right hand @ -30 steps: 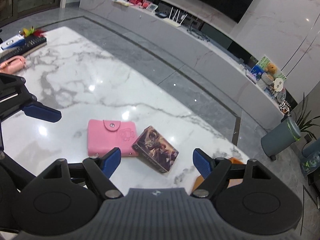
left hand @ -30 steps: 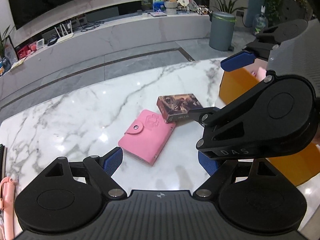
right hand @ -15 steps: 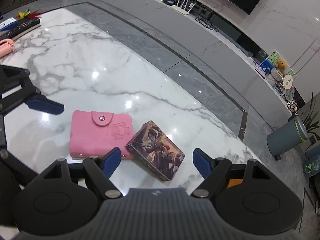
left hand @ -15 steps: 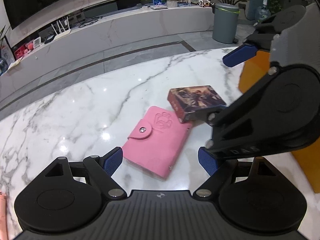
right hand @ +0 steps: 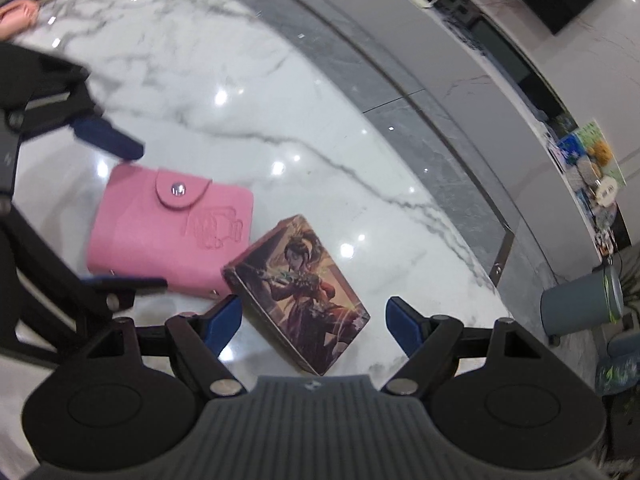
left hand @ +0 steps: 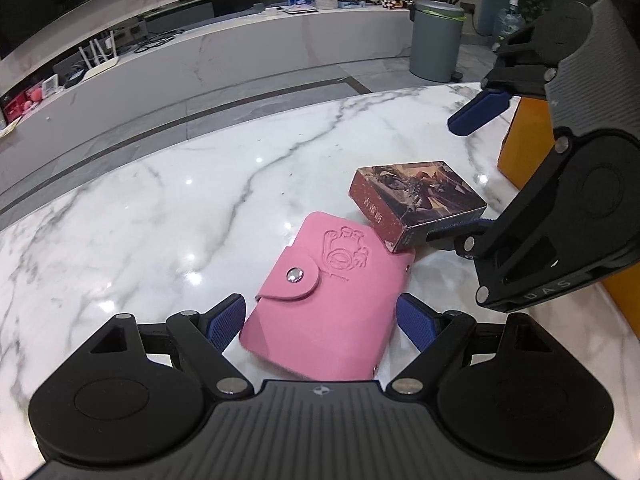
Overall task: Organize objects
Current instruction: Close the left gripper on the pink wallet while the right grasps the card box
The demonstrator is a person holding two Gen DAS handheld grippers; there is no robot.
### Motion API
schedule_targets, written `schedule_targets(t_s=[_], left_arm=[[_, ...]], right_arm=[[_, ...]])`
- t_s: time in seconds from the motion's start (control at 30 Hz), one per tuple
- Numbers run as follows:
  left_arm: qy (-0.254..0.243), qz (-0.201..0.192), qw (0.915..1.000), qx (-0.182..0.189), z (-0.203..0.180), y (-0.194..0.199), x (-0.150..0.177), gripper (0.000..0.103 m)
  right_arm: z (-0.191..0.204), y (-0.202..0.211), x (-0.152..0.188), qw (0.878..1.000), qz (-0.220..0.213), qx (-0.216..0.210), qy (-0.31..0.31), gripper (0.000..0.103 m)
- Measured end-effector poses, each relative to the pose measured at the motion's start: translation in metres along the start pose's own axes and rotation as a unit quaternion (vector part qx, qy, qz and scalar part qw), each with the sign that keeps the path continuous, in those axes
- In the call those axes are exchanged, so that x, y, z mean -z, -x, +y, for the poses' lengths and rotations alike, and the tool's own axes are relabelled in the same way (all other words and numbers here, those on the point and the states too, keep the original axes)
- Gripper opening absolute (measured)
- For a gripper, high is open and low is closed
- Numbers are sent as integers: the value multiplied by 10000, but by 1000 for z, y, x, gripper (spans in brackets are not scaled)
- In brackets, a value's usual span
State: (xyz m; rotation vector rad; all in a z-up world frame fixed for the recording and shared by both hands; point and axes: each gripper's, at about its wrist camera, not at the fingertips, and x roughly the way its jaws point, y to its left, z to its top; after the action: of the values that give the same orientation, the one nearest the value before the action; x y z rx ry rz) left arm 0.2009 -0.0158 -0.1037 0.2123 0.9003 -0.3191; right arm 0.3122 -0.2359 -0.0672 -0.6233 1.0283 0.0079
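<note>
We hold the left gripper open around the near end of the pink wallet, whose long axis runs away from it toward the card box. The box touches the wallet's far corner on the marble table. The right gripper is also open and straddles the box, so we judge each gripper is nearest its own object.

In the left wrist view, the near end of the pink card holder was hidden behind the left tool's body, and the right tool covered most of the orange box. The right wrist view was smeared with motion blur. There the card box's near corner sat close to the right tool's body, and the pink item at the surface's far edge was too blurred to identify.
</note>
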Motion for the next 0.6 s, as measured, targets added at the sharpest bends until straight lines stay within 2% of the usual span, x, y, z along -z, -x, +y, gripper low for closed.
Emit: schedule_targets(t_s=[0.13, 0.43, 0.5, 0.6], left_arm=[[-137, -37, 9999, 92, -2, -6, -2, 99], [-194, -40, 9996, 195, -1, -10, -4, 101], [-153, -21, 9997, 208, 0, -11, -4, 101], [-175, -26, 9996, 235, -1, -10, -1, 97]], right_arm=[[-2, -13, -1, 9997, 177, -55, 163, 80], [-4, -29, -4, 9983, 292, -369, 333, 81], [-7, -30, -4, 9981, 318, -451, 272, 80], [-10, -29, -3, 9977, 362, -567, 93, 72]])
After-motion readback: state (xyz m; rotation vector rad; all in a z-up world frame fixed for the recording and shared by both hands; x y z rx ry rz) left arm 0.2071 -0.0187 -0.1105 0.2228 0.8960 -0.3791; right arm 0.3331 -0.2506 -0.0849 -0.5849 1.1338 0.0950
